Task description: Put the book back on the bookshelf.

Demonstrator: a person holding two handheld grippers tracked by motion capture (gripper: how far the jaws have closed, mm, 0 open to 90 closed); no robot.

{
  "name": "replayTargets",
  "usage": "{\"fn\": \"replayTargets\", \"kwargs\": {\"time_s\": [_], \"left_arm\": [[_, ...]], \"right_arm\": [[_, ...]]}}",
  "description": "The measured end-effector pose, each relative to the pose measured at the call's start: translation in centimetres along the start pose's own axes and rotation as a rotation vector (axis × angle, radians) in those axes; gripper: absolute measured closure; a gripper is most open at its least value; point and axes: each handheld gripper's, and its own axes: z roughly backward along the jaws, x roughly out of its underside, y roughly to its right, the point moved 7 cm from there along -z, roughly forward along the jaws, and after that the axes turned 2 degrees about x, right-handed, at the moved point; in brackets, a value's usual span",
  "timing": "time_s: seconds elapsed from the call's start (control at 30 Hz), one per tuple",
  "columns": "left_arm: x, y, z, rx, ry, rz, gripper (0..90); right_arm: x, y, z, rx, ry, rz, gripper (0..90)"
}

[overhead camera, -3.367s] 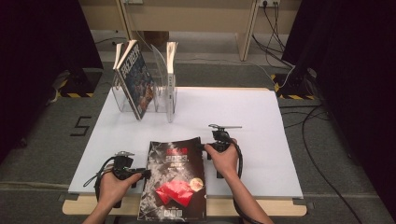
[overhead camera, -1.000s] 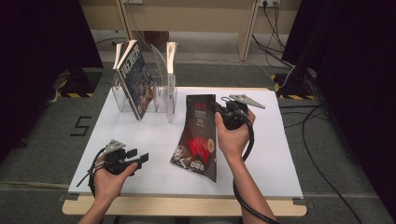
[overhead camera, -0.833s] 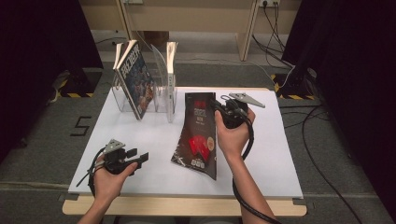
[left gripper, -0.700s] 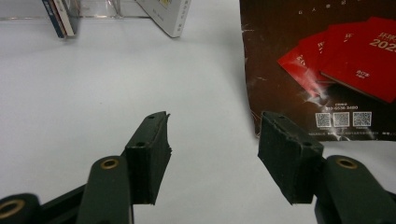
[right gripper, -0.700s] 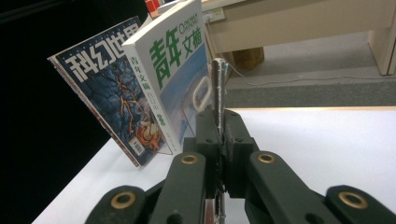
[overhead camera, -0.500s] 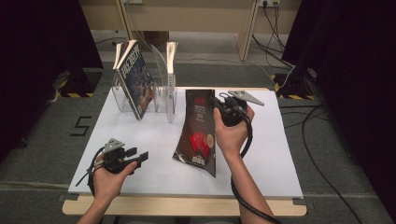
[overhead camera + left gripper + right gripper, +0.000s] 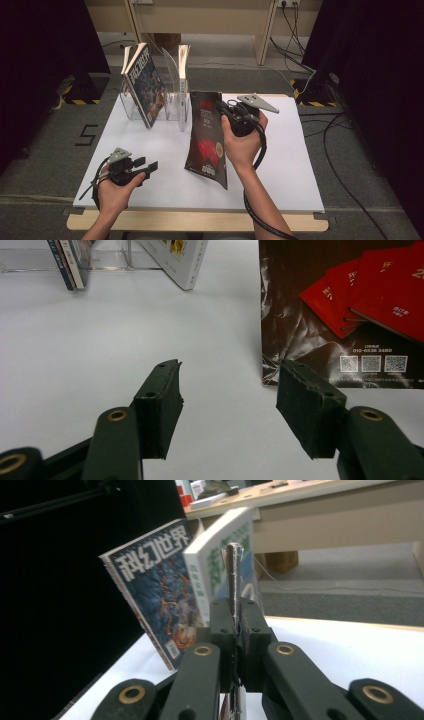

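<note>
1. Centrally, the right gripper [image 7: 231, 111] has its fingers clenched on the upper right edge of the dark magazine [image 7: 207, 137], which hangs raised and tilted with its lower end near the bench [image 7: 300, 170]. In the right gripper view the magazine's thin edge [image 7: 233, 575] rises upright between the pressed fingers [image 7: 220, 630].

2. Gripping by one edge lets the flat, floppy magazine hang edge-on, probably so that it can slide into the clear acrylic rack [image 7: 172, 107] as a narrow blade rather than as a broad sheet.

3. Meanwhile, the left gripper [image 7: 147, 165] rests low at the near left of the bench, fingers released and holding nothing; in the left gripper view the two black fingers [image 7: 160, 405] stand wide apart over bare white surface, with the magazine's creased lower corner [image 7: 280, 365] just beyond the right one. It appears to be parked, out of the working path.

4. Around the rack: a blue-covered magazine [image 7: 145, 82] leans in the left compartment, a white-spined book [image 7: 182, 65] stands at the right divider, and an open slot lies between them.

5. Possible obstructions: the leaning blue cover narrows the open slot at its top, and the transparent dividers are hard to judge. The limp lower end of the held magazine may catch on the rack's front edge.
</note>
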Motion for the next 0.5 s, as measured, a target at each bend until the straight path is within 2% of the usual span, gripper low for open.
{"fn": "replayTargets", "kwargs": {"time_s": [0.5], "left_arm": [[-1.1,0.3,1.0,0.007,0.039,-0.005,41.9]], "right_arm": [[-1.1,-3.4,0.4,-0.058,0.029,0.033,87.2]]}}
